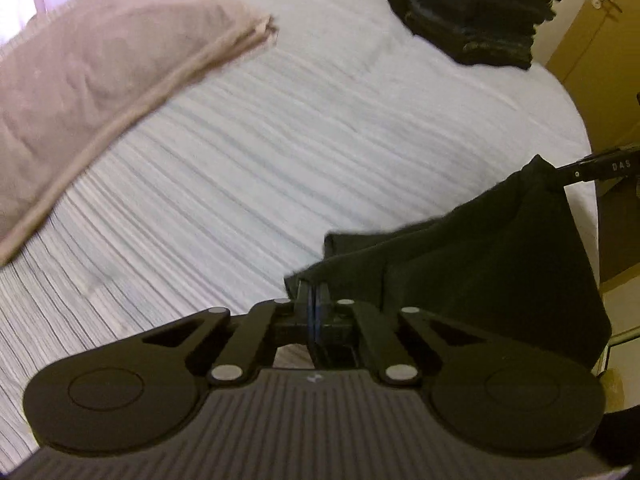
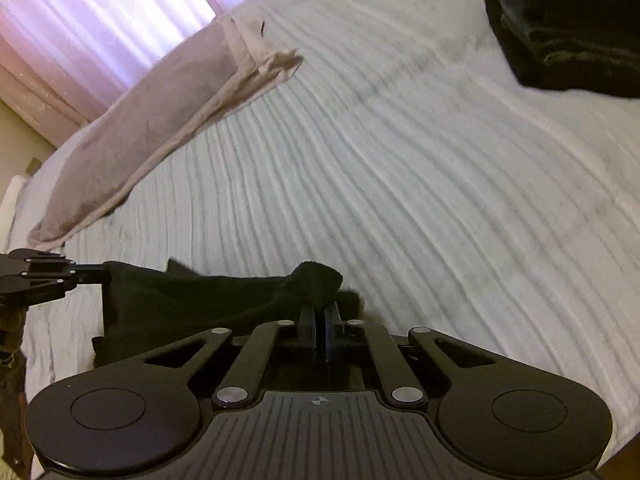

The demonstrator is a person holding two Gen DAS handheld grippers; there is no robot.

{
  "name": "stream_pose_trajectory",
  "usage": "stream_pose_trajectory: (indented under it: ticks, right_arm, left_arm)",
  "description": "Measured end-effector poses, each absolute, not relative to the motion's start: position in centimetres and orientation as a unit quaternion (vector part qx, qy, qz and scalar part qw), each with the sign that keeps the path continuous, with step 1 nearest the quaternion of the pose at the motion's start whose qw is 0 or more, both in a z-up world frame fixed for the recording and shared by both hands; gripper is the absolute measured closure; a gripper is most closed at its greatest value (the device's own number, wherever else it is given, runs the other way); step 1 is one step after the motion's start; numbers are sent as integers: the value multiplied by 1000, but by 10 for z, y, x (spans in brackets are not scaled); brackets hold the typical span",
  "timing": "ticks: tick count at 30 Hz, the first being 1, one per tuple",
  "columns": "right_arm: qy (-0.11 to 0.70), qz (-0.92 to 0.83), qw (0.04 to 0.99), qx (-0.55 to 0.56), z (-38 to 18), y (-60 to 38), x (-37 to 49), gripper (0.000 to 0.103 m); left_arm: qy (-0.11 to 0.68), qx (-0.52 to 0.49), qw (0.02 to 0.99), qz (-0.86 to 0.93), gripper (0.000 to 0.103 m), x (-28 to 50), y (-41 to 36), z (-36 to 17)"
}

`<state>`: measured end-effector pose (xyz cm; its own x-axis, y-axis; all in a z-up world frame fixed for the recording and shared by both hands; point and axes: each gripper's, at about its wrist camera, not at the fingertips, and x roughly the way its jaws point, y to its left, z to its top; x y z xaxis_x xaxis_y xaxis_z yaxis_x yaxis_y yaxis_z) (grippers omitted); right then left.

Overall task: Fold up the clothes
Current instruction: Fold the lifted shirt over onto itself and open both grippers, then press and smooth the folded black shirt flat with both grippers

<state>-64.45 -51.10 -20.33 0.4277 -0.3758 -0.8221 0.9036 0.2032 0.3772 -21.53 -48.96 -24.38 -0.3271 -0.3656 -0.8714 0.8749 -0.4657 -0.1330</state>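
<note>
- Left wrist view: left tongs (image 1: 315, 286) at 6 o'clock, jaws clamped together on an edge of the black garment (image 1: 472, 264).
- Garment hangs from that pinch toward 3 o'clock, where the right tongs (image 1: 558, 174) hold its other corner; cloth sags between the two over the near edge of the bed (image 1: 320, 128).
- Pink pillow (image 1: 100, 80) at 10 o'clock on the striped white bedspread; stack of dark folded clothes (image 1: 476, 20) at 1 o'clock, well apart from the garment.
- Right wrist view: right tongs (image 2: 319, 314) at 6 o'clock, jaws closed on a bunched fold of the black garment (image 2: 192, 300).
- Garment stretches toward 9 o'clock to the left tongs (image 2: 98, 268), pinched on its far corner.
- Pillow (image 2: 152, 128) at 10 o'clock, dark stack (image 2: 568, 28) at 1 o'clock, pink curtain (image 2: 100, 12) at 11 o'clock.
</note>
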Motion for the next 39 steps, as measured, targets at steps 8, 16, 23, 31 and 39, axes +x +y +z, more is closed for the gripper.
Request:
stream_pose_trajectory:
  ticks: [8,16,23,31,39]
  right_arm:
    - [335,-460,680,463,-243,-520,-641,100]
    - [322,-457,731,391,-194,-492,-604,65]
    - [328,-434,721,428,-252,-523,-601,66]
    - [310,-477,703,426,-220,-523,-637,65]
    - [334,-390,734,446,-232,-454,-585,65]
  left_arm:
    - [352,443,403,-720,103,-220,-516,-301]
    - [321,437,428,-723,99,-216,-501,-257]
    - [328,459,360,-743,95,-268,-505,-303]
    - [338,455,395,-723,100,-246,-525,-301]
    - [331,432,377,-749,95,-247,-455,-253]
